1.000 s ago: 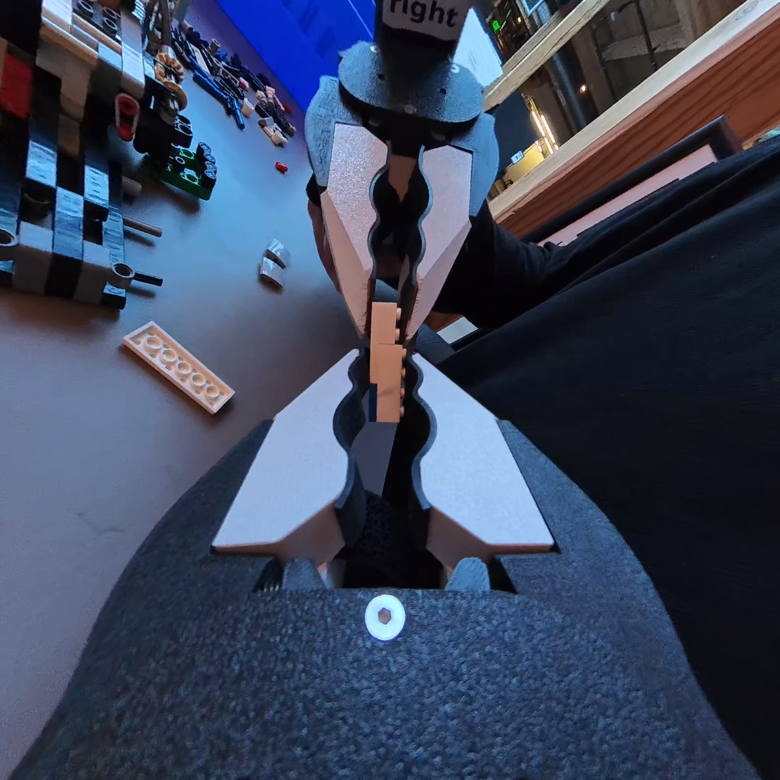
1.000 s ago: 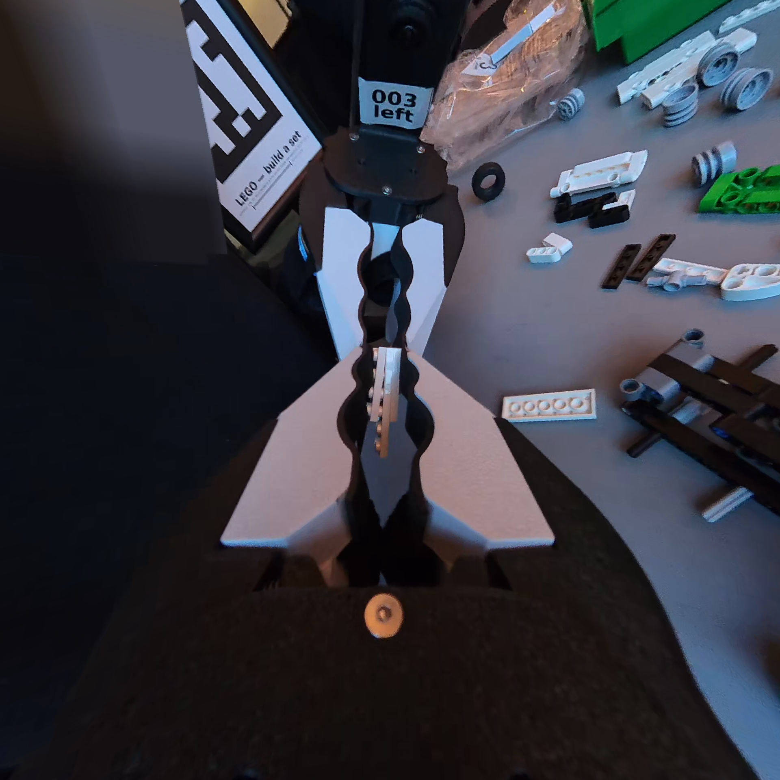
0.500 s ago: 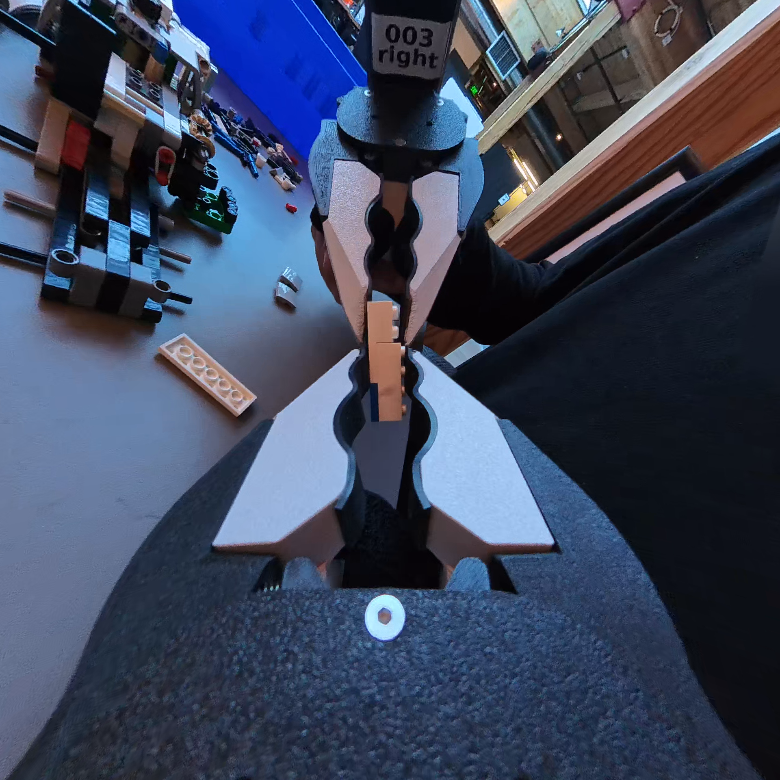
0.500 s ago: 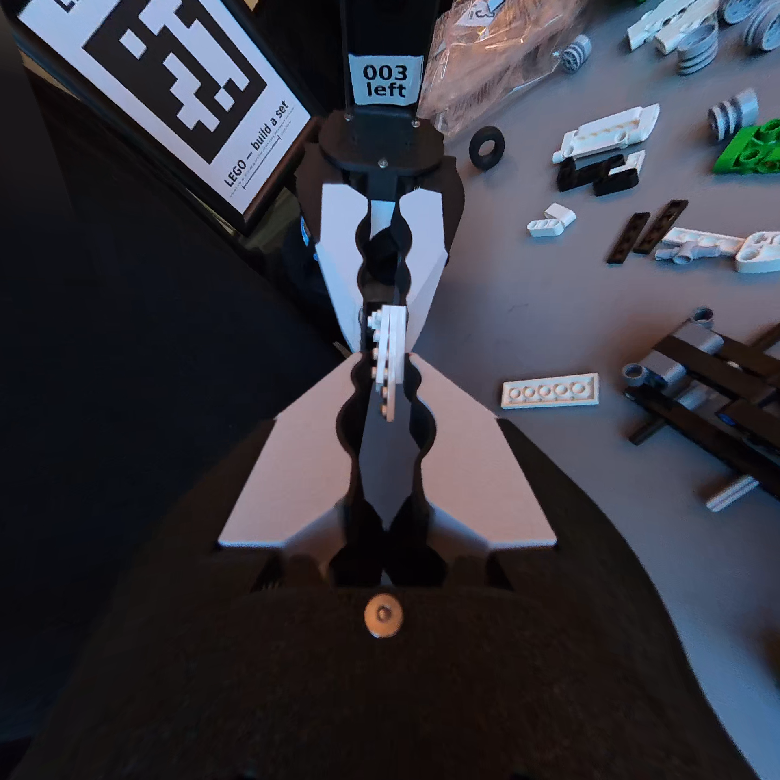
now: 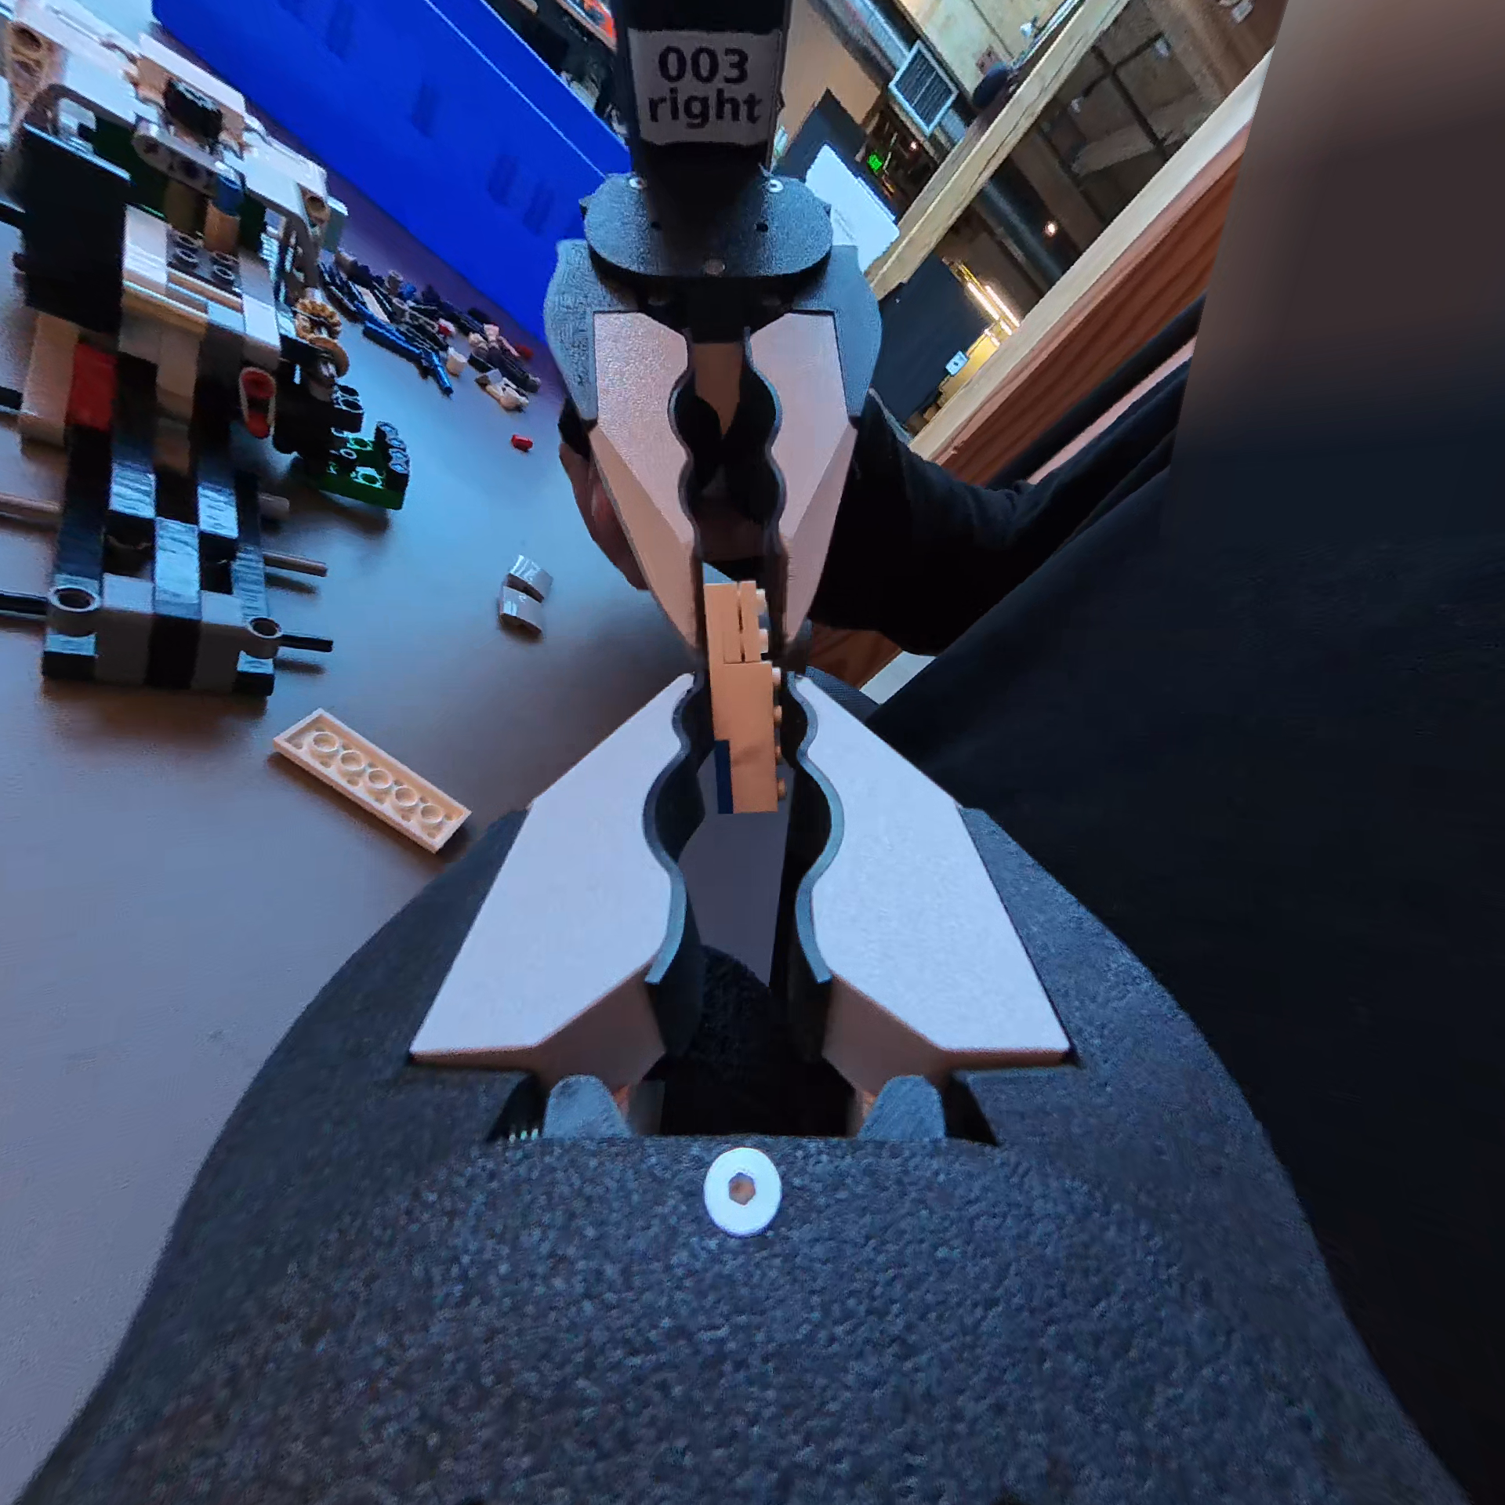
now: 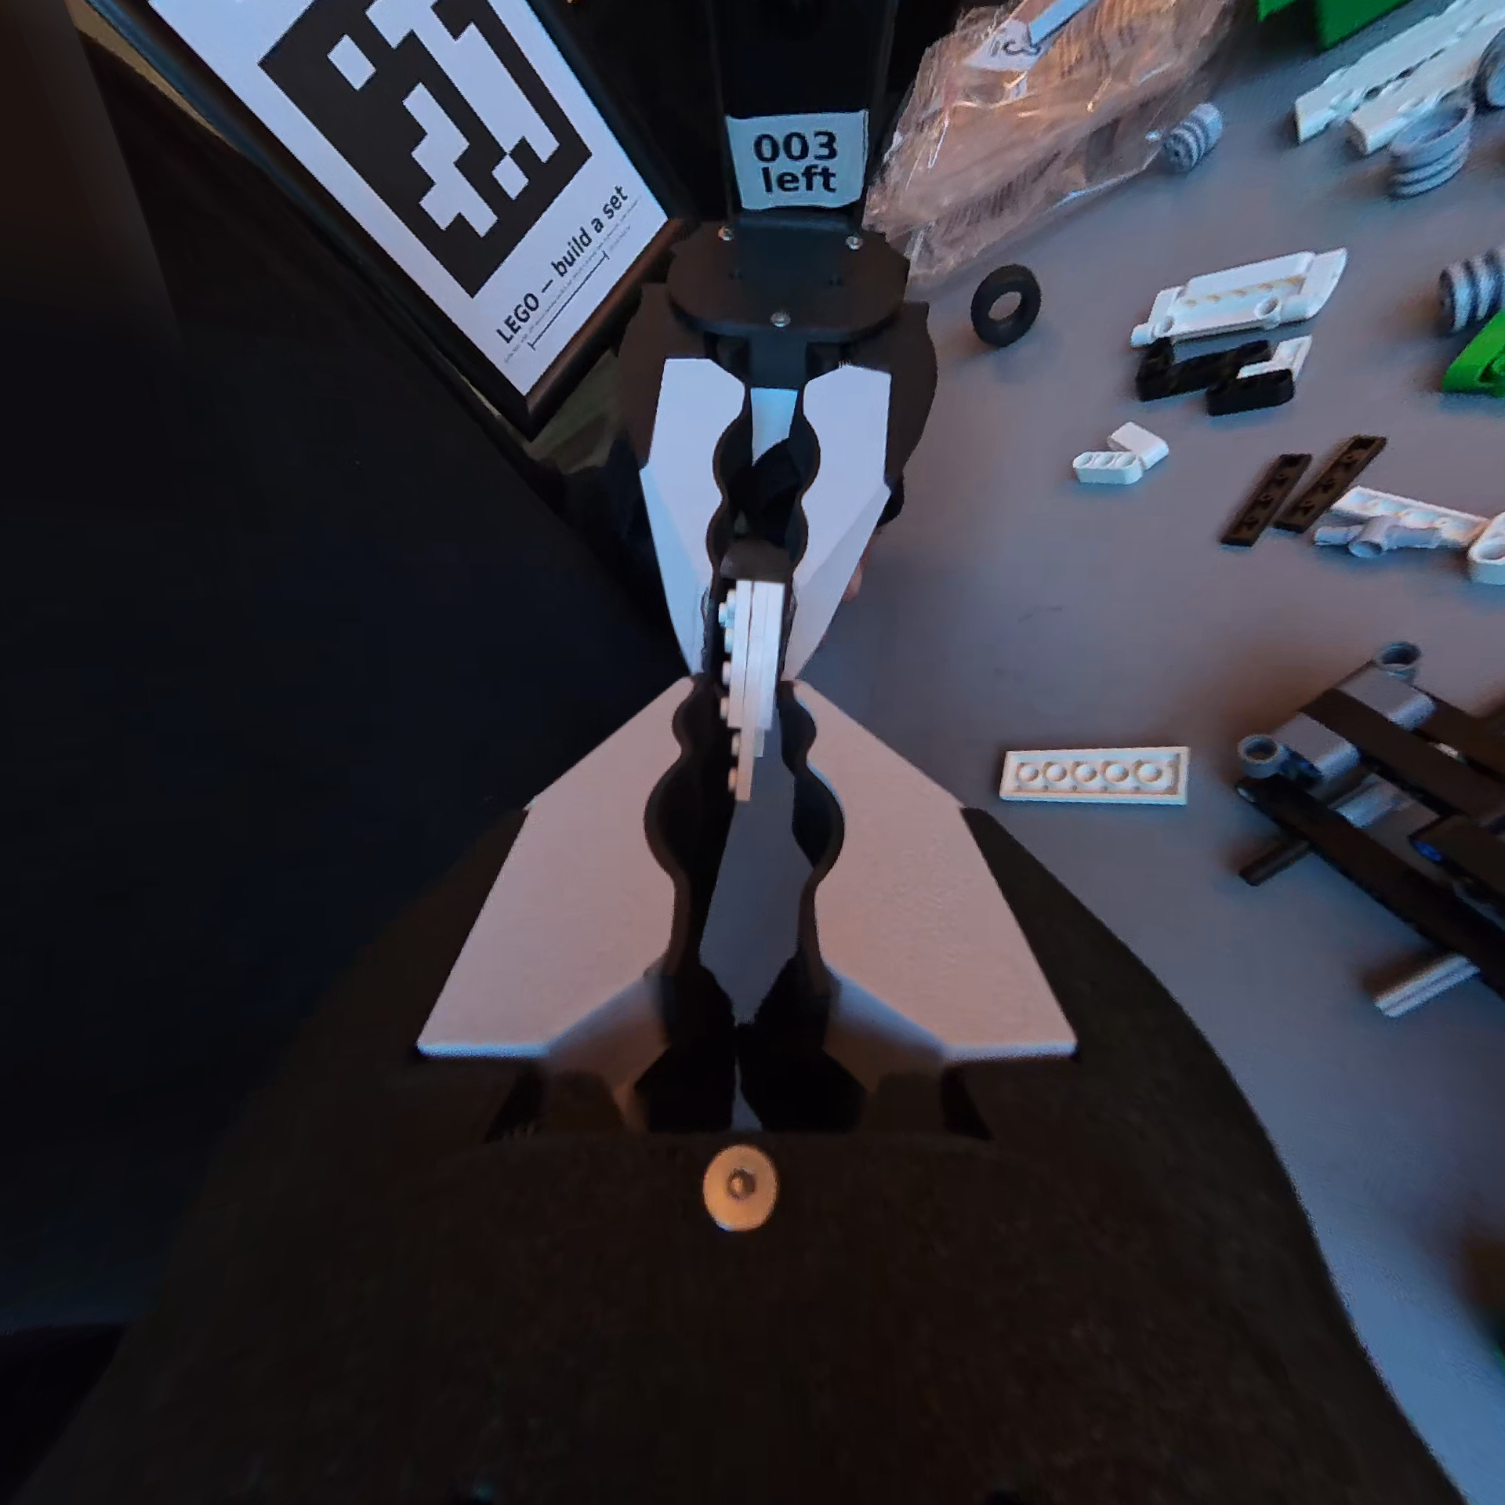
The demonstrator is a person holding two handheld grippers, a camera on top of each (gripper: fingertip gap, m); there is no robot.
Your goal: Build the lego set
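Left claw (image 5: pixel 745 717) and right claw (image 5: pixel 737 619) both pinch one white plate stack (image 5: pixel 745 733) mid-air; beside it, black chassis (image 5: pixel 155 570) (partly built) and loose plate (image 5: pixel 370 778) await on bench (image 5: pixel 204 936).

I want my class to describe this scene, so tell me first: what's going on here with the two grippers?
A person holds two grippers tip to tip above a table. The left gripper and right gripper are both shut on the same small stack of white plates, apparently pressing them together. A loose white plate lies below, beside a partly built black and grey frame. More loose parts are scattered further off.
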